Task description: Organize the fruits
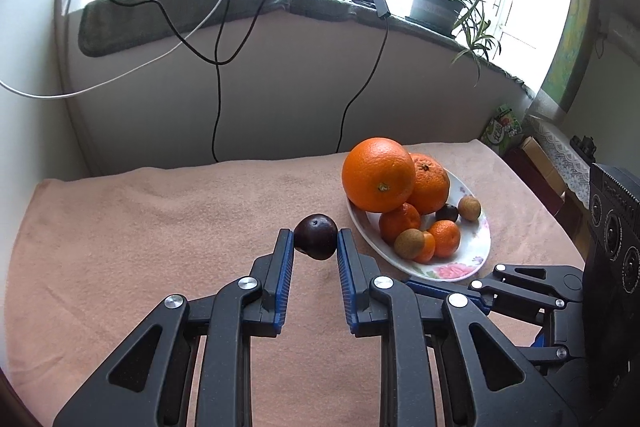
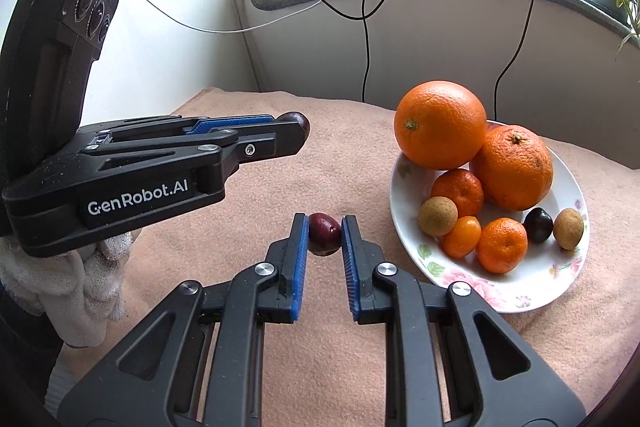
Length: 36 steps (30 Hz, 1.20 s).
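The far tip of the left claw (image 2: 298, 125) is seen side-on in the right wrist view, so the plum it carries is mostly hidden there; only a dark rounded end shows past the fingers. The near end of the plate (image 1: 460, 269) is cut off behind the right claw's linkage in the left wrist view. A white-gloved hand (image 2: 84, 267) is partly seen under the left claw's body.

A peach-pink towel (image 1: 160, 227) is spread over the bench. Behind it a pale wall rises to a sill covered with grey-green cloth (image 1: 248, 1), where cables, a white adapter and a potted plant (image 1: 436, 3) are seen under bright windows.

The left claw (image 1: 316, 241) is clenched on a dark plum (image 1: 316, 237), held just left of the plate. The right claw (image 2: 325, 237) is clenched on a second dark plum (image 2: 324, 233), near the plate's left rim. On the floral plate two large oranges (image 2: 440, 125), small mandarins, brown longans and another dark plum are piled.
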Motion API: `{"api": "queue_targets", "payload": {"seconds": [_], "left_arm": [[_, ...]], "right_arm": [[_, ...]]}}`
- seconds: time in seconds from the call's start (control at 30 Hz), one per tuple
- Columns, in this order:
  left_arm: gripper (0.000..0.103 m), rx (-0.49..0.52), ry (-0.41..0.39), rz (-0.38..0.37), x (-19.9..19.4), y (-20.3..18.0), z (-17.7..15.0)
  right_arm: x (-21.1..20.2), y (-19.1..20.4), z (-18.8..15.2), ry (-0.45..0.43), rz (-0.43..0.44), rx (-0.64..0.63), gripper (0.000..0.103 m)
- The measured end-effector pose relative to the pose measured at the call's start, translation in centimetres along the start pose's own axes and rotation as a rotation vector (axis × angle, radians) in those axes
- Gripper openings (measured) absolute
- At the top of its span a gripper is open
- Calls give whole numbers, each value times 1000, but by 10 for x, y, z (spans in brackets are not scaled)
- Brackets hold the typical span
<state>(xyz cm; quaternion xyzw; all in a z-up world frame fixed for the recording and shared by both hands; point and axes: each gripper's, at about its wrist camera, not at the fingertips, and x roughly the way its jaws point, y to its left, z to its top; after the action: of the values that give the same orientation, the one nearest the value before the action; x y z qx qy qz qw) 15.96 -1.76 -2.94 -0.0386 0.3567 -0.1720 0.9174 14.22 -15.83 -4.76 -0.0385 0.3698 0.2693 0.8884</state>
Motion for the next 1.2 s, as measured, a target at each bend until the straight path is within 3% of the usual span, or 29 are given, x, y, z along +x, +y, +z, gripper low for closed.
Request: {"api": "queue_targets", "payload": {"seconds": [0.1,0.17,0.63,0.8,0.87,1.0,1.2], "left_arm": [[20,8,-6,-6,-2,-9,1],[20,17,-7,-9,-2,-17,2],[20,51,18,-44,17,-58,2],[20,74,18,-51,22,-71,4],[20,66,16,-49,21,-68,5],[20,60,12,-33,16,-64,5],[20,54,1,-19,7,-57,4]], "right_arm": [[-11,-6,0,-16,-2,5,17],[-18,-11,1,-26,-5,8,10],[-39,-61,-17,-35,-20,81,10],[-33,-59,-24,40,85,75,10],[-24,-47,-28,81,108,40,13],[-2,-34,-30,128,104,3,32],[18,-30,-24,159,92,-14,32]]}}
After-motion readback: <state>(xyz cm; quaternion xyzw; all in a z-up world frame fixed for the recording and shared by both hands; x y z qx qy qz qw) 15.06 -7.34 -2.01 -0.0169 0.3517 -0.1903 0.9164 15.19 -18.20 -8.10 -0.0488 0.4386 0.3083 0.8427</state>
